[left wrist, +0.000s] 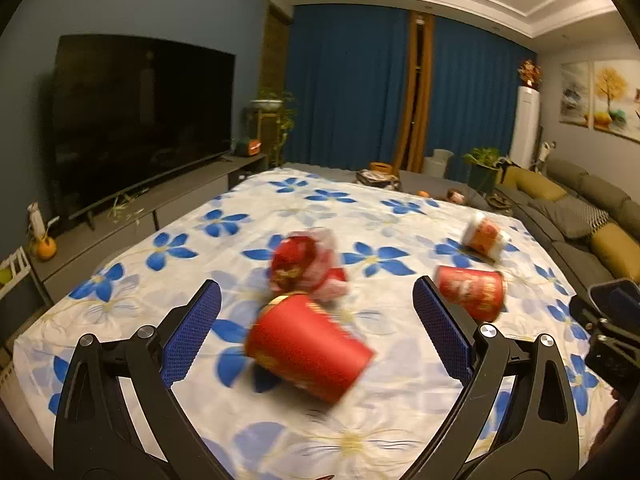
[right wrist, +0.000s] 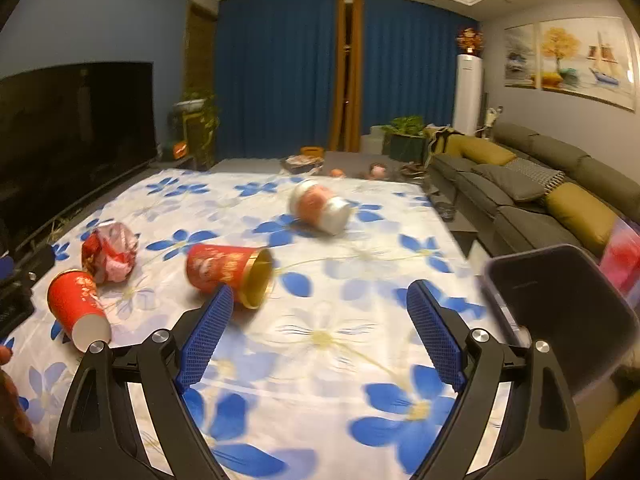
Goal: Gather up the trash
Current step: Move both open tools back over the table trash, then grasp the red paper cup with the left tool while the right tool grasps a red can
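Note:
On the blue-flowered white cloth [left wrist: 180, 248] lie several pieces of trash. In the left wrist view a red paper cup [left wrist: 308, 348] lies on its side between the wide fingers of my left gripper [left wrist: 316, 284], which is open; neither pad touches the cup. Behind it sits a crumpled red wrapper [left wrist: 308, 264]. A second red cup [left wrist: 472, 290] and a white-and-red cup [left wrist: 484, 236] lie to the right. In the right wrist view my right gripper [right wrist: 320, 288] is open and empty. A gold-rimmed red cup [right wrist: 224, 268] lies just past its left fingertip. A dark bin [right wrist: 560, 312] stands at the right.
A large TV [left wrist: 140, 120] on a low cabinet runs along the left. A grey sofa [right wrist: 520, 184] with mustard cushions lines the right. Blue curtains [right wrist: 280, 72] and potted plants stand at the back. Clutter lies on the bare far end of the table. A person's hand [right wrist: 8, 380] shows at the lower left.

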Motion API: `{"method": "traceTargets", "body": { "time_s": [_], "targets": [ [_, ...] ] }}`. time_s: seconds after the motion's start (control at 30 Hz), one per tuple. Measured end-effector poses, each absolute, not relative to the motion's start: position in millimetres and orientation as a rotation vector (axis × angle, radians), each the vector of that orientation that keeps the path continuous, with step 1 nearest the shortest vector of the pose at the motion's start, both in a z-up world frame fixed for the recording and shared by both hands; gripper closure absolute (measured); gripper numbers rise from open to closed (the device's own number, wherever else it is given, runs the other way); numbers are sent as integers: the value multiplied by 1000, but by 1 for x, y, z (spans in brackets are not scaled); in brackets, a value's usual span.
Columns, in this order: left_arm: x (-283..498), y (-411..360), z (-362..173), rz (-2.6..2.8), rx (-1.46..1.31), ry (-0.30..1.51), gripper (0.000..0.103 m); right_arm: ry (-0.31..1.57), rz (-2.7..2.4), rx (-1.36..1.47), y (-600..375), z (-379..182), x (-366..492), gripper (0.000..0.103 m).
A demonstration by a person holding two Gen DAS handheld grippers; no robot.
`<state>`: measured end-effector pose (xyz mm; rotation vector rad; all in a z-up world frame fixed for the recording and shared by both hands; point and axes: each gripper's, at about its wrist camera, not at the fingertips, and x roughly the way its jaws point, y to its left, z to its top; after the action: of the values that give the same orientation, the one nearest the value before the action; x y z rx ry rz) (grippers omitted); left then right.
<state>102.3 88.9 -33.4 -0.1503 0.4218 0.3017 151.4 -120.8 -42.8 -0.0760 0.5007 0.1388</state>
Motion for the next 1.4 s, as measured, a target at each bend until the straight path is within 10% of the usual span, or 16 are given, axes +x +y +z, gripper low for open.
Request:
{"method": "traceTargets", "body": {
  "time_s": [0.5,0.97,1.4],
  "targets": [
    [107,138,-48,261,-174,468,8,653,219,-44,-79,-77,214,33],
    [116,147,-55,163,-166,505,8,703,336,-27,-62,-87,226,72],
    [130,159,-69,27,-208,592,28,654,433,-11,-59,-73,204,97]
  ]
}}
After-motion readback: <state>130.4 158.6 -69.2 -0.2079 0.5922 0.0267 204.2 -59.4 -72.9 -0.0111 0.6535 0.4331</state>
